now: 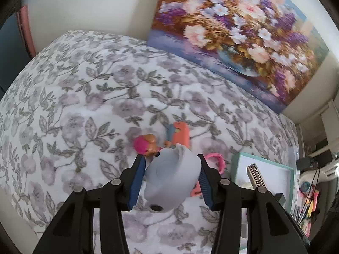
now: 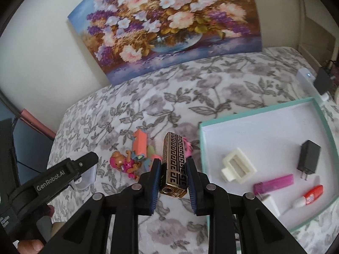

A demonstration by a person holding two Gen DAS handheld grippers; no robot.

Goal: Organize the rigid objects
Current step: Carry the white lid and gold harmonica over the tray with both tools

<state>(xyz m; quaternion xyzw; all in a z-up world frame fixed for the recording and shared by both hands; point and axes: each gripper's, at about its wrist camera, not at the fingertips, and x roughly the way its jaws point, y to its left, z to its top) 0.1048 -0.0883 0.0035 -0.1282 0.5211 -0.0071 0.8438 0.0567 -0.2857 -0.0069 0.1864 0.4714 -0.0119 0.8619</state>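
Clamped between the blue ribbed pads of the right tool [image 2: 172, 168] is a gold rectangular metal case with a black Greek-key pattern [image 2: 174, 160], lifted clear of the bed and pointing away from the camera. The left tool [image 1: 171, 174] grips a pale grey rounded plastic object with a dark round hole on its near face [image 1: 171, 175]; both blue pads press its sides, and it too hangs above the bed. From the right wrist view the left tool's black arm shows at lower left, with part of a hand [image 2: 31, 244] below it.

Just beyond the tools, on the white bedspread printed with grey leaves and mauve flowers [image 1: 74, 97], lies a small pile of toys: a little brown dog figure in a pink outfit [image 2: 124, 163], a coral-orange plastic block [image 2: 139, 142] and a pink plastic piece [image 1: 218, 160].

To the right sits a shallow mint-green box with a white floor [image 2: 326, 127]. It holds a cream plastic rectangular frame [image 2: 238, 166], a black wall charger [image 2: 308, 158], a purple lighter [image 2: 274, 184] and a small red-and-white tube [image 2: 310, 196].

Farther back, a canvas painting of flowers in a glass bowl [image 2: 165, 25] leans against the pale wall at the head of the bed.
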